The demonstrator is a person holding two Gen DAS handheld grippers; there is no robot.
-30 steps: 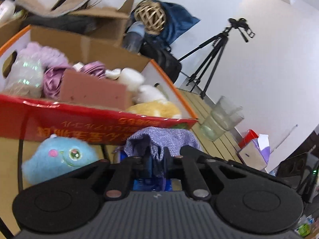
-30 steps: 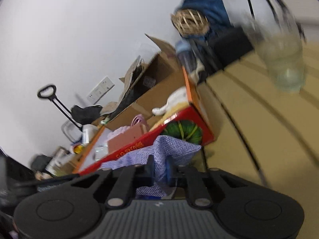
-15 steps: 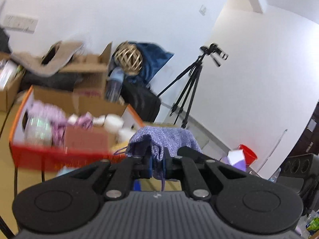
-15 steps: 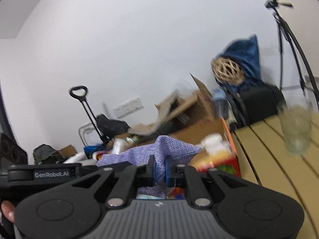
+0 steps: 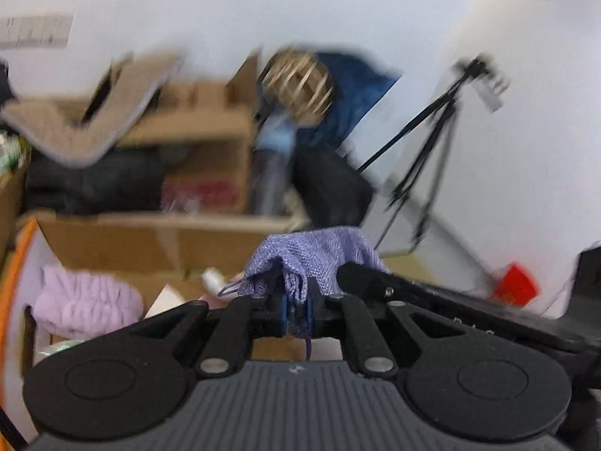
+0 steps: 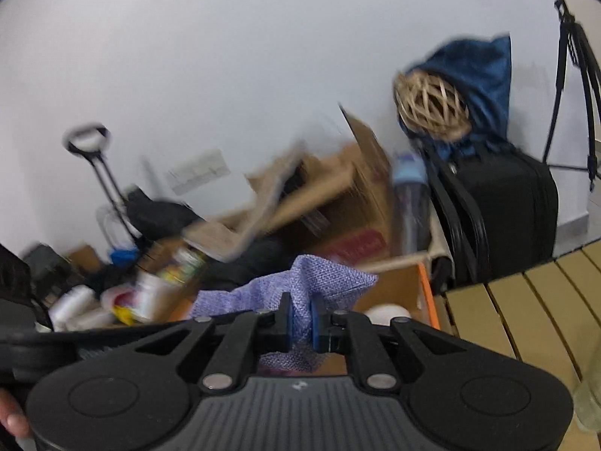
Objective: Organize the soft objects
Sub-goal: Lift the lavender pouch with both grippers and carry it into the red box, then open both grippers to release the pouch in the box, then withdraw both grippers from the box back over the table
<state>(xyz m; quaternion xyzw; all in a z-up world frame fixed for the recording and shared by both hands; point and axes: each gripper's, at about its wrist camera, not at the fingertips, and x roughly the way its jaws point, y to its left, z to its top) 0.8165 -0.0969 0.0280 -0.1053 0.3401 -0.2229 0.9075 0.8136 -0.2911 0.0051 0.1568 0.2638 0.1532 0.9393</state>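
At the lower left of the left wrist view we see a pink fluffy item (image 5: 88, 306) inside the cardboard box (image 5: 150, 240). In the centre, the left gripper (image 5: 296, 312) is closed on the purple cloth (image 5: 311, 253). In the right wrist view, the right gripper (image 6: 300, 323) also pinches this cloth (image 6: 323, 274), above the box.

Both grippers are carrying the purple cloth (image 5: 311, 251) up and away from the table, and now it is hanging in front of the fingers over the orange-edged box (image 6: 428, 293). The blue plush toy is no longer showing under the left gripper (image 5: 296, 310).
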